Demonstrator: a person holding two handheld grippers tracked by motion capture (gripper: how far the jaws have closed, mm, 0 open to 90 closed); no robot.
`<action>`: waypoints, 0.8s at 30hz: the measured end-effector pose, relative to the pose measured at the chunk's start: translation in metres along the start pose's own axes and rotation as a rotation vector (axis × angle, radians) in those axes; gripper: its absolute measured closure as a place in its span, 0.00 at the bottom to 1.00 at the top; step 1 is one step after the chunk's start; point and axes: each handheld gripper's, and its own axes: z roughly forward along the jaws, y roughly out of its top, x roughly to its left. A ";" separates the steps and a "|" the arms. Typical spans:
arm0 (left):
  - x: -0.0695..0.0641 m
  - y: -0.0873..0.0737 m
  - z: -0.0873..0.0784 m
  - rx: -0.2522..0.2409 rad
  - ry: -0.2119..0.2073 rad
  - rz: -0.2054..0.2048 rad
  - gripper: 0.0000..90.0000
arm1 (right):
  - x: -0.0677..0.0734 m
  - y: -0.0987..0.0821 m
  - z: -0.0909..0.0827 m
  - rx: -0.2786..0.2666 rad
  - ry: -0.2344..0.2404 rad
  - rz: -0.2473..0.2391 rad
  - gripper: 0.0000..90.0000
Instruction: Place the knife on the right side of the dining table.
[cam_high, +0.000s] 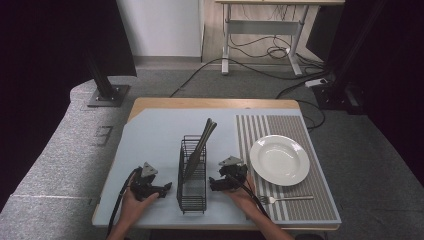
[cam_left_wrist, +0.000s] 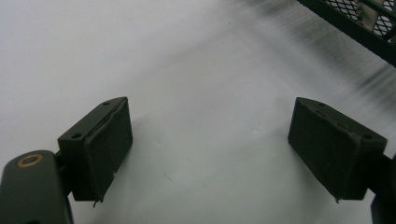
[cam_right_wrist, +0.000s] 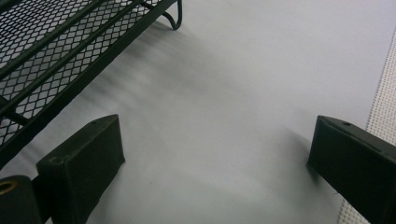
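High view: wire rack (cam_high: 192, 175) stands mid-frame between both wide, empty claws, left claw (cam_high: 162, 190), right claw (cam_high: 214, 184); probably light, stiff, best gripped by its top rim wires.

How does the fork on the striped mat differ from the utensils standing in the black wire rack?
The fork lies flat on the striped mat, near the plate; the utensils lean tilted in the wire rack, handles sticking out above it. The fork is alone; the rack holds more than one piece. The fork sits by the right gripper; the rack stands between both grippers. All look like metal cutlery.
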 end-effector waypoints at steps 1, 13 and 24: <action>0.000 0.000 0.000 0.000 0.001 0.000 0.15 | -0.001 0.000 0.000 -0.003 0.001 0.003 0.05; 0.000 0.000 0.000 0.000 0.000 -0.001 0.15 | -0.019 0.016 -0.037 -0.128 0.029 0.081 0.14; 0.000 0.000 0.000 0.000 0.000 -0.002 0.15 | -0.027 0.068 -0.076 -0.289 0.082 0.082 0.15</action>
